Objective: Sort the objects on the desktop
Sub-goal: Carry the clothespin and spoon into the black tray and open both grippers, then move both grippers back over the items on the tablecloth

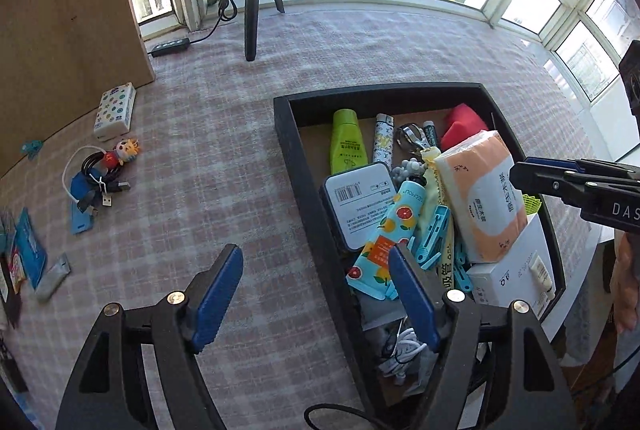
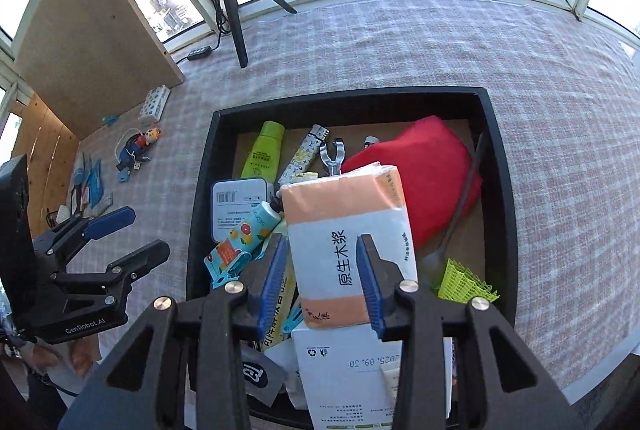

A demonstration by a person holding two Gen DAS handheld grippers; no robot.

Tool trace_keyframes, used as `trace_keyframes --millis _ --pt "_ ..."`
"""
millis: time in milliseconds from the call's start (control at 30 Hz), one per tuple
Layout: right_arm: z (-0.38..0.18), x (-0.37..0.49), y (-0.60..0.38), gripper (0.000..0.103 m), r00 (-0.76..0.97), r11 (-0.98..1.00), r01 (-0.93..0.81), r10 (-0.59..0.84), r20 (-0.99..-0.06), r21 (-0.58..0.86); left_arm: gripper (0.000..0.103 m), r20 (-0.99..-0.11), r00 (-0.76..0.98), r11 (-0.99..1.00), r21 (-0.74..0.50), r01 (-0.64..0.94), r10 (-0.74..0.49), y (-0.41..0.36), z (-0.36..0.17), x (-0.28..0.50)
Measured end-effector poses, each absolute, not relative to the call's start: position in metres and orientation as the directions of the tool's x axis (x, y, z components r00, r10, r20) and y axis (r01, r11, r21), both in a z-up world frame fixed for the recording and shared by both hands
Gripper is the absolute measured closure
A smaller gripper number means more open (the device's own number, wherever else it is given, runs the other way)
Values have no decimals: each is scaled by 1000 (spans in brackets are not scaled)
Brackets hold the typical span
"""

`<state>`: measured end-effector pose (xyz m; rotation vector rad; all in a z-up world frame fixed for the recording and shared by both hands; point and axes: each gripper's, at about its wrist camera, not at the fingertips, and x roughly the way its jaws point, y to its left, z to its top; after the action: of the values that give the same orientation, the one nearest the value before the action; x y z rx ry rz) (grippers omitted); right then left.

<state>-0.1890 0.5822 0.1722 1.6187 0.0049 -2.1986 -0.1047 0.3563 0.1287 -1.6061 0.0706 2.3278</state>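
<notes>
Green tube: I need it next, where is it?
In both wrist views the green tube lies in the black tray's far left corner, beside the patterned lighter.

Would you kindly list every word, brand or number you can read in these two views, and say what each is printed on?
"原生木浆": tissue pack in the black tray.
"2025.09.30", upside down: white box under it.
"GenRobot.AI": left gripper body.
"DAS", cut off: right gripper body.
"SEOMOU", roughly: fruit-print tube.
Barcode card and green tube: print too small to read.
</notes>
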Motion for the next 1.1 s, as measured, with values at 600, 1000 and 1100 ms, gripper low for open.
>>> trace_keyframes --millis 600,1000,1100 --pt "184 -191 356 67 -107 -751 586 -444 -890 305 30 -941 -329 -988 -115 104 75 120 105 -110" --pt "159 -211 200 67 50 -660 650 -458 -888 377 30 -957 -273 -905 -203 374 102 -4 66 -149" --pt "142 -219 169 67 89 -648 659 -436 -896 381 30 -963 -251 -884 -205 421 104 -21 52 -161"
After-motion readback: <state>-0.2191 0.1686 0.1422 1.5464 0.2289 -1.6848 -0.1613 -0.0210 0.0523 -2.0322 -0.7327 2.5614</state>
